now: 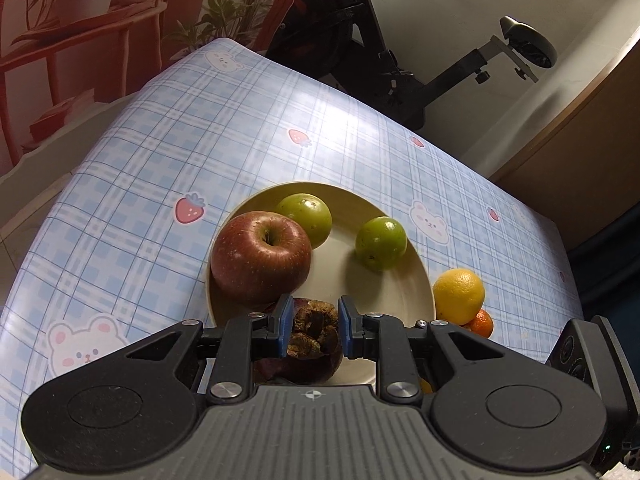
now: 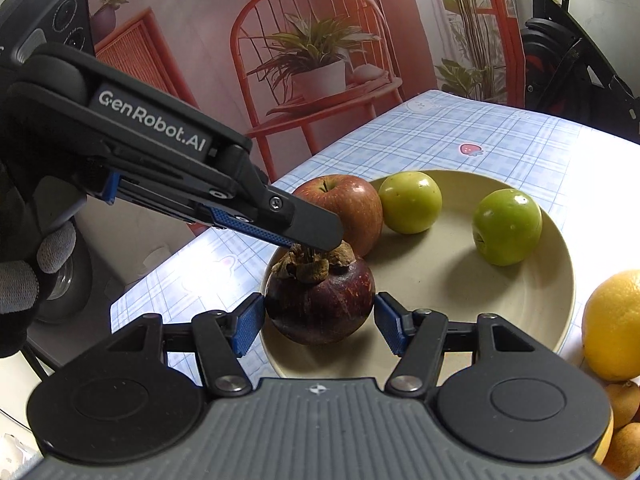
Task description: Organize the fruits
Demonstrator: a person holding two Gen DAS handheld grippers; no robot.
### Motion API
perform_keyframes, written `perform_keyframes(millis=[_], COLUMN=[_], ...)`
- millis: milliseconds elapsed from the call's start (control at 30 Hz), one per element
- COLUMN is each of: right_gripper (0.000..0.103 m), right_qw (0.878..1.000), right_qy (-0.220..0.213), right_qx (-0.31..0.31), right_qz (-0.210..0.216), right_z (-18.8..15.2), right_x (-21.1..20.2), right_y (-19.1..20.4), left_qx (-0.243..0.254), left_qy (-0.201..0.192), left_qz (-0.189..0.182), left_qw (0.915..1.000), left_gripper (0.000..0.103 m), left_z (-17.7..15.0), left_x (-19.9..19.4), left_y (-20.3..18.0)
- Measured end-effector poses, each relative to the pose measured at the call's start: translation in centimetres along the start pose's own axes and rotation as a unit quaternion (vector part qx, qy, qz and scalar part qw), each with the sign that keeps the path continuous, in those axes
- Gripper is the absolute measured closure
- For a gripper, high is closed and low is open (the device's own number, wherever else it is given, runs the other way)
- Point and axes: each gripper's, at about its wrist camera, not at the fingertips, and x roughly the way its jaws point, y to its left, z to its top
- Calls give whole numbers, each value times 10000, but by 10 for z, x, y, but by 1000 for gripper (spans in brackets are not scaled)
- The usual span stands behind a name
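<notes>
Mangosteen (image 2: 320, 304) upright in plate (image 2: 532, 320), calyx up; left hand-held gripper (image 1: 313, 330) pinches calyx, right hand-held gripper (image 2: 320, 322) clasps body. One red apple (image 2: 344, 210), two green fruits (image 2: 410, 202).

My 2 views sharp, strong fisheye bending at edges, window glare whitening the tablecloth (image 2: 600, 184), soft fruit shadows in the plate (image 2: 552, 280).

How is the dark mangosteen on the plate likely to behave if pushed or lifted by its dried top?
The mangosteen looks round, so it would probably roll on the smooth plate. Its rind seems hard, so the right gripper likely holds firmly. The dried calyx pinched by the left gripper looks brittle and may crumble.
</notes>
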Motion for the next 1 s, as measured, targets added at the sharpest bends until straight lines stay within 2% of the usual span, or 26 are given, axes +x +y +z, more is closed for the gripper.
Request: perform_keyframes(millis=[233, 467, 767, 1000], right_gripper=[39, 38, 38, 38], right_qw=[10000, 9998, 9975, 9902], right_qy=[67, 7, -243, -624], right_qx=[31, -2, -119, -126], right_qz=[-34, -208, -660, -1240], right_z=[0, 1, -8, -27], right_x=[-1, -17, -59, -106], right_y=[2, 3, -2, -20], left_qx=[-48, 36, 293, 405], left_qy=[-65, -448, -824, -1159], left_qz=[92, 191, 608, 663], left_qw=[9999, 9988, 9943, 9902], left_gripper=[77, 76, 75, 75], left_z=[-7, -10, -26, -41], left_x=[-10, -34, -48, -49], left_y=[8, -7, -39, -72])
